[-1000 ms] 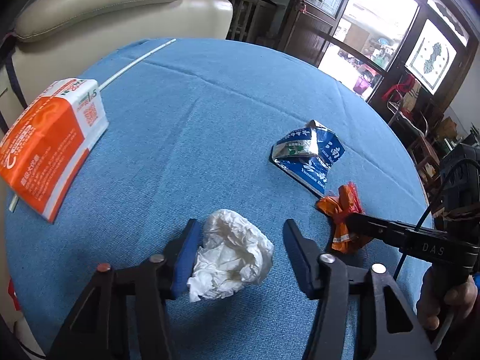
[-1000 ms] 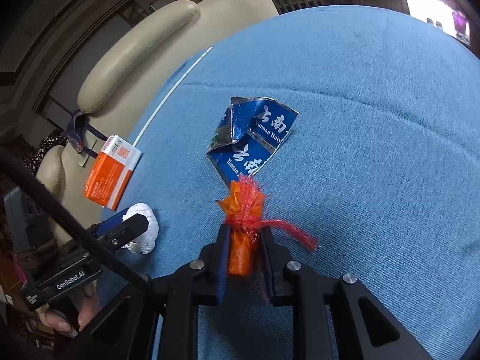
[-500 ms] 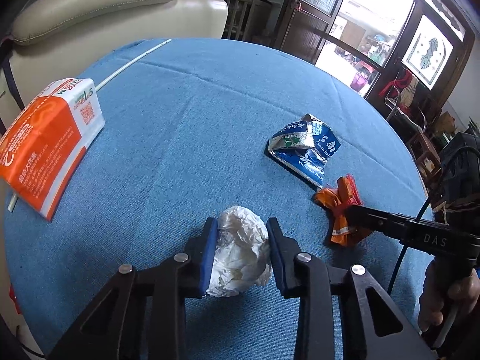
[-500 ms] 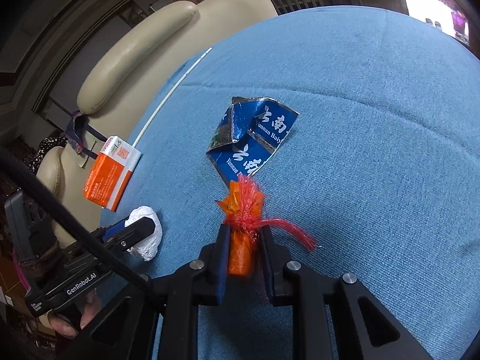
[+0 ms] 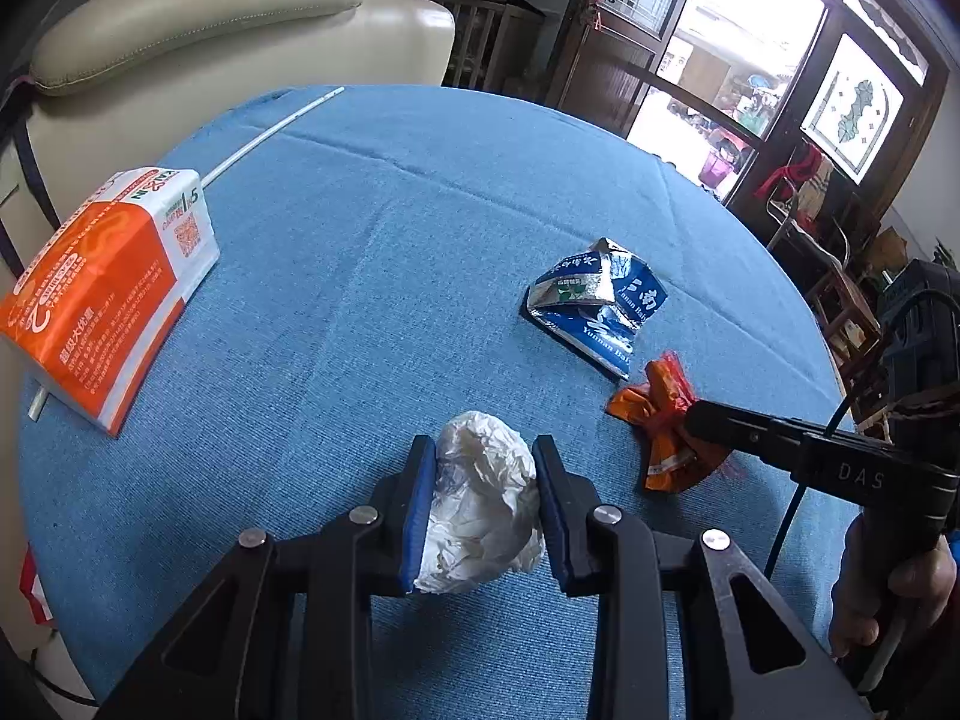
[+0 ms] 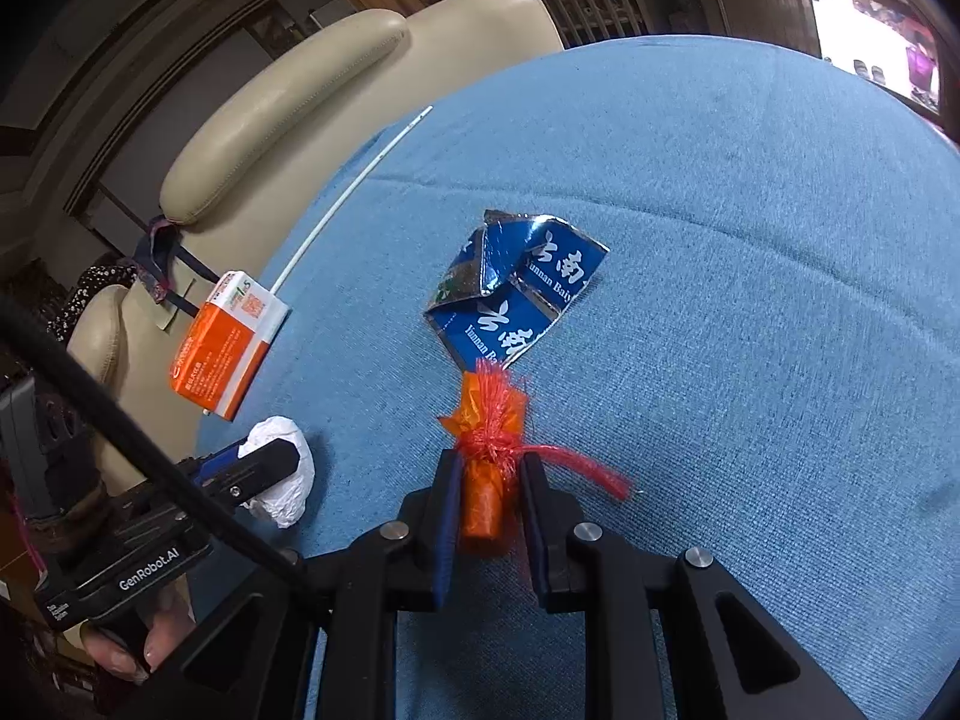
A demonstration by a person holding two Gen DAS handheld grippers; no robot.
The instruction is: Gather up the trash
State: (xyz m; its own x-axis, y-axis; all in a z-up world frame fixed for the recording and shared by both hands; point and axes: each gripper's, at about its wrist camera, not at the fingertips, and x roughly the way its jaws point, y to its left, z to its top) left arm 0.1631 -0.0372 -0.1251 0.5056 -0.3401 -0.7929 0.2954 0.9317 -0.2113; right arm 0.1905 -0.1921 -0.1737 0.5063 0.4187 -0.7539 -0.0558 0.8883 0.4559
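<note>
— What have your claws got?

— My left claw point(image 5: 483, 504) is clamped on a crumpled white tissue point(image 5: 483, 510), a lumpy wad with no clear long axis, low over the blue counter point(image 5: 360, 240). My right claw point(image 6: 489, 516) pinches an orange wrapper point(image 6: 487, 480) tied with red string.

— Which way does that one run?

— Lengthwise away from me, its frayed end toward the flattened blue packet point(image 6: 516, 300) just beyond.

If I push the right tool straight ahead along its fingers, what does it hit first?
The right tool is already shut on the orange wrapper. Straight ahead, the first thing is probably the crumpled blue packet, lying just past the wrapper's frayed end; whether the two touch is unclear.
</note>
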